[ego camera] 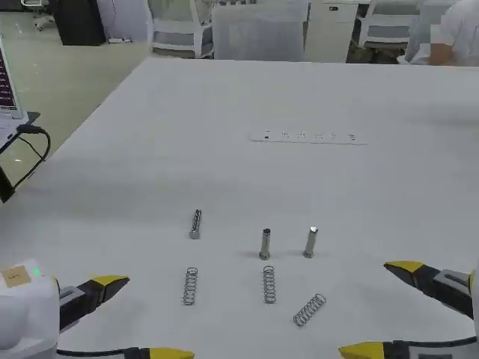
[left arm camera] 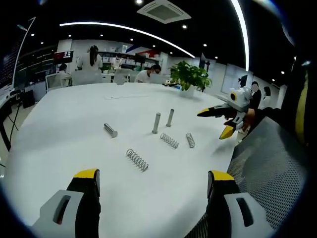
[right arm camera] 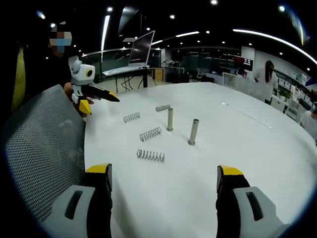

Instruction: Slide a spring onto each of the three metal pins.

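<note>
With left gripper (ego camera: pixel 142 318) and right gripper (ego camera: pixel 385 308) both wide and empty, the 3 light, squashy springs (ego camera: pixel 269 284) likely want a gentle mid-coil pinch.

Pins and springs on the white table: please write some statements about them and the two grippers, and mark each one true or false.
1. The left spring, the middle spring and the right spring all lie loose on the table. True.
2. All three pins stand upright. False: the left pin lies on its side; the middle pin and the right pin stand.
3. The left gripper holds a spring. False: its jaws are open and empty.
4. The right gripper is open. True.
5. A spring already sits on the middle pin. False: that pin is bare.
</note>
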{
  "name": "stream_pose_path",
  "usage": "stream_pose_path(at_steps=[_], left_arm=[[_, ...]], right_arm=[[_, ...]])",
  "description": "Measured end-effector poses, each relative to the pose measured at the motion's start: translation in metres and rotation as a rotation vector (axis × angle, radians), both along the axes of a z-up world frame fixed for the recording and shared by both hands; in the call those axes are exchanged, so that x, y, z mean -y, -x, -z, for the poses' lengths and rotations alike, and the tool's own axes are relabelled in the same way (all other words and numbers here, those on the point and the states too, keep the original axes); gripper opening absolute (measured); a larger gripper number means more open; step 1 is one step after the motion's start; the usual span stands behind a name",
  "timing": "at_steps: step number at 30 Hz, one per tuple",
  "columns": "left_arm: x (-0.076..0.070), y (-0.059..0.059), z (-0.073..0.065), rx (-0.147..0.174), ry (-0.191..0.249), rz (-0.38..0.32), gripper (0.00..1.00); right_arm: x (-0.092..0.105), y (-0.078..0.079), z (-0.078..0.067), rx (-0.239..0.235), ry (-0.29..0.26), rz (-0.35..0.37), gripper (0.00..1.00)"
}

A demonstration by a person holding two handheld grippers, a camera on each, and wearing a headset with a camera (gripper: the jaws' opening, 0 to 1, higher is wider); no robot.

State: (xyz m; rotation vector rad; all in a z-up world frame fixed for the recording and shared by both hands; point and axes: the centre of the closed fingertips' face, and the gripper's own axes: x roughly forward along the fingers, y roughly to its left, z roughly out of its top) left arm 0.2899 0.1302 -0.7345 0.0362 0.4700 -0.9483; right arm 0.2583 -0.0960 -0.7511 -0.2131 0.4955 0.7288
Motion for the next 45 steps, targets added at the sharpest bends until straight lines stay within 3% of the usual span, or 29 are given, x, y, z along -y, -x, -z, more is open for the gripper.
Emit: stream_pose_path(at_steps=[15, 35, 45], left_arm=[[0.0013, 0.0012, 0.0061, -0.012, -0.023, 0.027, 0.83], [-0.0029, 0.0003, 0.0036, -0.011, -0.036, 0.014, 0.82], [-0.0036, -0.0018, 0.0019, -0.01, -0.023, -0.001, 0.81]], right_arm=[[0.0017, 0.0013, -0.0009, 0.003, -0.006, 0.018, 0.86], [-0.0029, 0.0039, -0.001, 0.001, -0.011, -0.005, 0.85], [-0.0043, 0.0028, 0.0018, -0.007, -0.007, -0.015, 0.85]])
